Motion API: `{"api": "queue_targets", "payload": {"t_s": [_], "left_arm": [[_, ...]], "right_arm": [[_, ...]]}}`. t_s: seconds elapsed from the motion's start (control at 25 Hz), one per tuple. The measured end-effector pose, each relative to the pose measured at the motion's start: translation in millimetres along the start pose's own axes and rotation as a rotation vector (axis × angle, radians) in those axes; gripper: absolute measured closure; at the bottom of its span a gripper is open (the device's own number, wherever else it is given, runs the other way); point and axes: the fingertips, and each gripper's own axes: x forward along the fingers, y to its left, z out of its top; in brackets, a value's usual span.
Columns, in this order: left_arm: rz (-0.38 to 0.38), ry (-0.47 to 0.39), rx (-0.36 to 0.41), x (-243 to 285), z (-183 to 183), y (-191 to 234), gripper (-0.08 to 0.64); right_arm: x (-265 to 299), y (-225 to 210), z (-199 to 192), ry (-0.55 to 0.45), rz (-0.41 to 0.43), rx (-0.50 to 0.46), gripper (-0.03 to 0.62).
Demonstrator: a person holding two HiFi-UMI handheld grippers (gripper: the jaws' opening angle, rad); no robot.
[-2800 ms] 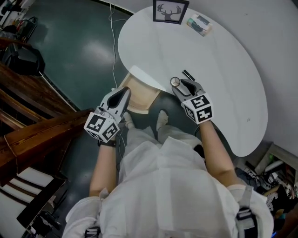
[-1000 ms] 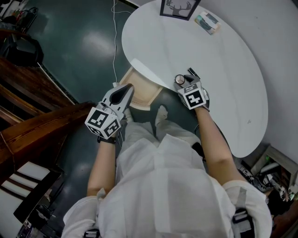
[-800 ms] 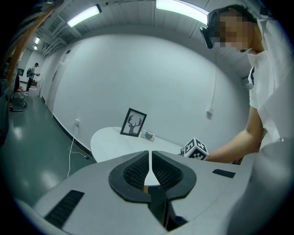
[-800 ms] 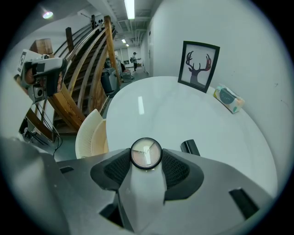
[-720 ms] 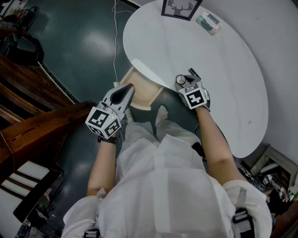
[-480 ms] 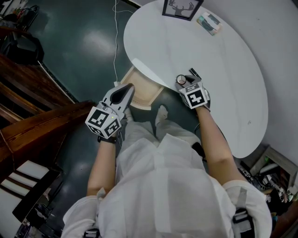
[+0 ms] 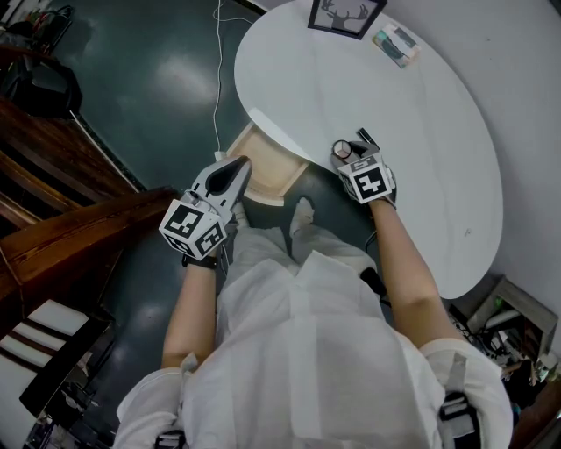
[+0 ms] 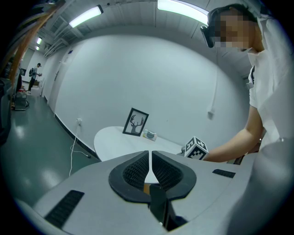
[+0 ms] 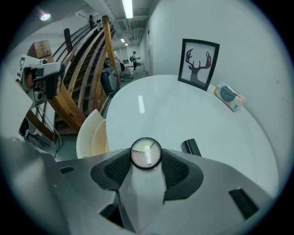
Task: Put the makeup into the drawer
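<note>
A small round makeup compact [image 9: 146,153] with a clear lid sits between the pads of my right gripper [image 9: 146,158], which is shut on it at the near edge of the white table [image 7: 412,114]. From the head view the compact [image 7: 341,149] shows just ahead of the right gripper [image 7: 346,153]. A black makeup tube [image 9: 190,147] lies on the table just right of it. The pale wooden drawer [image 7: 263,168] stands pulled out under the table's left edge. My left gripper [image 7: 235,171] hangs shut and empty over the drawer's near side; in its own view the left gripper [image 8: 149,165] holds nothing.
At the table's far end a framed deer picture [image 7: 344,15] leans on the wall, with a small tissue pack [image 7: 396,46] next to it. A white cable [image 7: 216,79] runs down to the dark floor on the left. Wooden stairs [image 7: 53,228] rise at the left.
My right gripper has moved forward over the round compact and now grips it. Left gripper has stayed by the drawer. Over the last second almost nothing moves.
</note>
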Motion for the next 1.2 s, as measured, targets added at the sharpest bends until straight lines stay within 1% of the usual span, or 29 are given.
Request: {"api": "queue_targets", "payload": {"t_s": [0.52,0.92,1.2], "left_arm": [[0.013,-0.016,-0.003,-3,5,6,0.531],[0.040,-0.027,-0.011,-17,5,15,0.529],[0.078,-0.037,-0.025,-35,4,29,0.531]], "right_arm": [[1,-2,3,0.017,-0.020,-0.013,0.383],[5,13,29,-0.014,0.001,-0.038,0.383],[12,34,54,-0.023,0.033,-0.089,0.384]]}}
